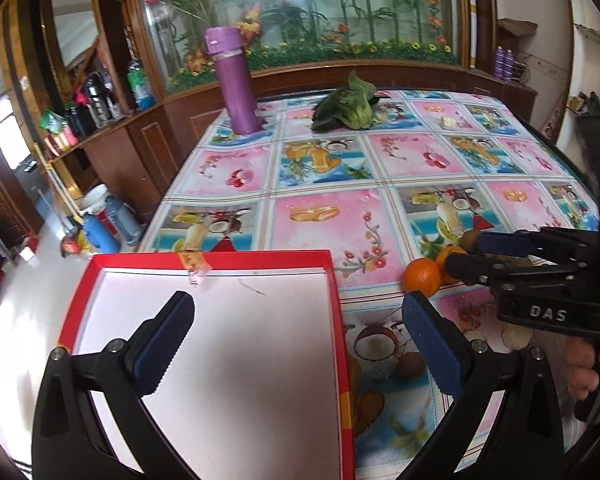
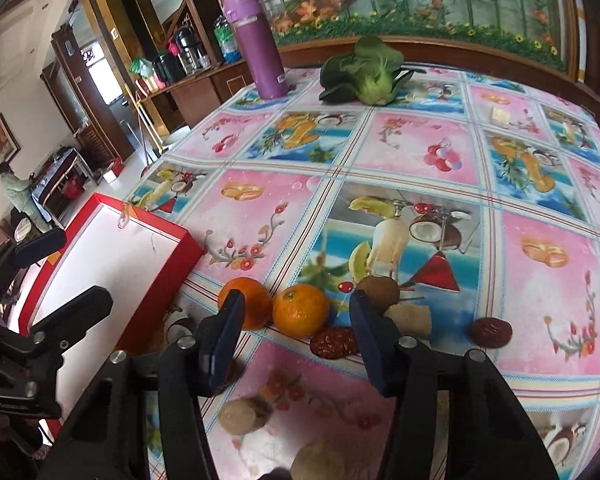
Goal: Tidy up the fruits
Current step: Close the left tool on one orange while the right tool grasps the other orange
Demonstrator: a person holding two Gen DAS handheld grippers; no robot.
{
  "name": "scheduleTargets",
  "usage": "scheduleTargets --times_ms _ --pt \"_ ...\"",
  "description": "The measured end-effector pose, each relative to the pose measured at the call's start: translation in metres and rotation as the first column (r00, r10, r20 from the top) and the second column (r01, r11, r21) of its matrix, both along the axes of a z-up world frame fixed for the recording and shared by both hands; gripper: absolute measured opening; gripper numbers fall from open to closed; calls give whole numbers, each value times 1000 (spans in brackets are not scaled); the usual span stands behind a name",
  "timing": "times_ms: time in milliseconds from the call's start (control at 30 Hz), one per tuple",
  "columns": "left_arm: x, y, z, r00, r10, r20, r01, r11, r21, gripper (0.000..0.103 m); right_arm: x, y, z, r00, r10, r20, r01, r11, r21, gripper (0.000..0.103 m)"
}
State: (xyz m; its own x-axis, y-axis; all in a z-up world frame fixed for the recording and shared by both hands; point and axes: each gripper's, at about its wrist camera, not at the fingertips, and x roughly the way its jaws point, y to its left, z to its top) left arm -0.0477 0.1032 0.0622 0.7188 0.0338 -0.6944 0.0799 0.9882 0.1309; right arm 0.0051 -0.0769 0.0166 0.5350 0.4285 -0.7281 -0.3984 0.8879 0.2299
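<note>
Two oranges [image 2: 300,310] [image 2: 256,304] lie side by side on the fruit-print tablecloth, with a brown kiwi [image 2: 378,290] just right of them. My right gripper [image 2: 298,332] is open, low over the cloth, its fingertips flanking the right-hand orange without gripping it. A dark red date [image 2: 334,342] lies under that gripper and another date [image 2: 491,332] further right. The red box [image 1: 212,258] with a white floor holds nothing. My left gripper [image 1: 300,340] hangs open over its right edge. The left wrist view shows the oranges [image 1: 422,276] and the right gripper [image 1: 466,256] to the right of the box.
A tall purple bottle [image 1: 238,80] and a leafy green vegetable [image 1: 348,108] stand at the table's far side. Beige-brown round pieces [image 2: 240,416] [image 2: 318,464] lie close under the right gripper. The box sits at the table's left edge, with floor beyond. A person [image 2: 16,196] stands far off left.
</note>
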Motion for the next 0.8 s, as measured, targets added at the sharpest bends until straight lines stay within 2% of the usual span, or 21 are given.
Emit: scheduleTargets --times_ms 67,133,333,433,567,733,800 --pt "5 -1 -1 998 -53 -15 53 998 -38 102 4 -1 -4 1000 9 -13 -9 1000 15 49" --pt "9 -7 -4 995 -94 -30 93 995 -44 97 6 -3 -5 1000 17 -23 -16 999 34 49" --pt "13 -28 -10 974 -213 -76 212 977 -16 81 11 -10 -8 997 50 -50 -46 996 76 48" --pt "13 -32 -13 967 -238 -94 240 971 13 77 16 -16 -10 995 68 -80 -57 990 130 39" --pt "12 -24 -9 966 -242 -95 247 968 37 75 25 -24 -16 988 76 -133 -46 976 212 32" --pt "13 -26 -7 958 -265 -109 273 960 65 75 27 -26 -16 979 112 -169 -68 967 247 30" --pt "14 -32 -8 950 -289 -122 299 952 72 75 27 -24 -15 980 115 -164 -77 972 222 29"
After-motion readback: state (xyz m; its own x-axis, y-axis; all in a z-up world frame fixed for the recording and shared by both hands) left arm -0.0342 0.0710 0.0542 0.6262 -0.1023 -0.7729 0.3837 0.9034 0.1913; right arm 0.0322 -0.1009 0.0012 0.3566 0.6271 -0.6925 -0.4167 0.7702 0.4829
